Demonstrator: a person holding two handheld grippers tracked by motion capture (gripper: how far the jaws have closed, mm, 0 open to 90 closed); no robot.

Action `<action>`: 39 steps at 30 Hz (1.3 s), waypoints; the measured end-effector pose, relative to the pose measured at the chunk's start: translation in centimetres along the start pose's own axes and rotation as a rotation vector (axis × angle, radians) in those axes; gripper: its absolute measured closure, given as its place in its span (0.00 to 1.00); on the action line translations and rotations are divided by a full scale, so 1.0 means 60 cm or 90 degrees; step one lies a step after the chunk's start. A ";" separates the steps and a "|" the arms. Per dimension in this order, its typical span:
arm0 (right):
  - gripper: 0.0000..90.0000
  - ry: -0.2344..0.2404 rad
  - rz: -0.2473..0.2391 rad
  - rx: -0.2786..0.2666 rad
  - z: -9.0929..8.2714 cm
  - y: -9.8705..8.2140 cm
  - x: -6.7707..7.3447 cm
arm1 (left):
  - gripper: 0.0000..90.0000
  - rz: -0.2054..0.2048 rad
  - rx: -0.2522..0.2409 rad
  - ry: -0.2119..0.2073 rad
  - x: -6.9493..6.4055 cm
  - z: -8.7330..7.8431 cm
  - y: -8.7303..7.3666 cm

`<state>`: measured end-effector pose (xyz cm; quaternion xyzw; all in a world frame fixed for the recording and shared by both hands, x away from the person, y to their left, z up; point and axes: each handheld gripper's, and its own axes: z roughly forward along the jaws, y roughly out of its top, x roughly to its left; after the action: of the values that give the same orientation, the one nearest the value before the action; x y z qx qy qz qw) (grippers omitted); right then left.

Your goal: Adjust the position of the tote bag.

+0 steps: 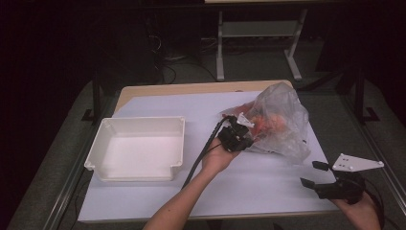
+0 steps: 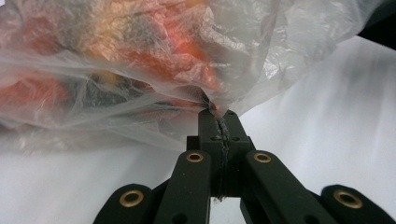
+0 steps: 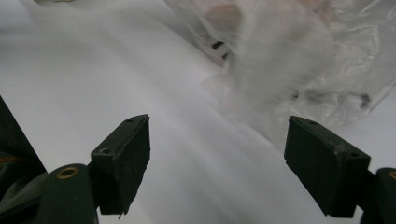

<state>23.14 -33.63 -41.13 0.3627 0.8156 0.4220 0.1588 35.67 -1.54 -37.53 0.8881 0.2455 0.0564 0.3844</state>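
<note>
High view had our left gripper at the near edge of the clear plastic bag of orange-red contents, which lay on the white sheet right of the empty white tray. Left gripper view showed its jaws pinched tight on a fold of the bag's film. We held the right gripper near the table's right front corner, jaws wide apart with nothing between them.

The high view looks forward and down from above the table's near side, plastic bag right of centre. The left gripper view sits very close against that bag. The right gripper view faces it from farther off, upper right.
</note>
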 end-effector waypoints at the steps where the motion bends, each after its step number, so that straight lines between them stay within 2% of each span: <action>1: 0.24 -0.002 0.004 0.001 -0.001 -0.001 -0.001 | 1.00 0.006 0.005 0.000 0.003 -0.005 -0.004; 7: 0.24 -0.008 0.008 0.005 -0.004 -0.006 -0.006 | 1.00 -0.007 0.005 -0.003 0.013 -0.028 -0.031; 14: 0.24 -0.011 0.009 0.006 -0.006 -0.007 -0.007 | 1.00 0.000 0.008 -0.005 0.010 -0.051 -0.054; 24: 0.25 -0.004 0.006 0.011 -0.002 -0.005 -0.001 | 1.00 0.009 0.008 -0.023 -0.001 -0.088 -0.092; 26: 0.25 -0.002 0.002 0.012 -0.001 -0.004 0.000 | 1.00 0.018 0.013 -0.029 -0.002 -0.096 -0.099; 35: 0.25 0.006 -0.010 0.019 0.004 0.003 0.013 | 1.00 0.019 0.017 -0.042 -0.007 -0.130 -0.132; 36: 0.25 0.008 -0.009 0.021 0.005 0.003 0.014 | 1.00 0.012 0.015 -0.046 -0.008 -0.133 -0.136; 39: 0.25 0.012 -0.014 0.020 0.008 0.004 0.016 | 1.00 0.018 0.019 -0.051 -0.008 -0.140 -0.142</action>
<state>22.88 -32.59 -41.19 0.3521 0.8275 0.4108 0.1500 29.47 8.73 -37.68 0.8987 0.2182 0.0226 0.3797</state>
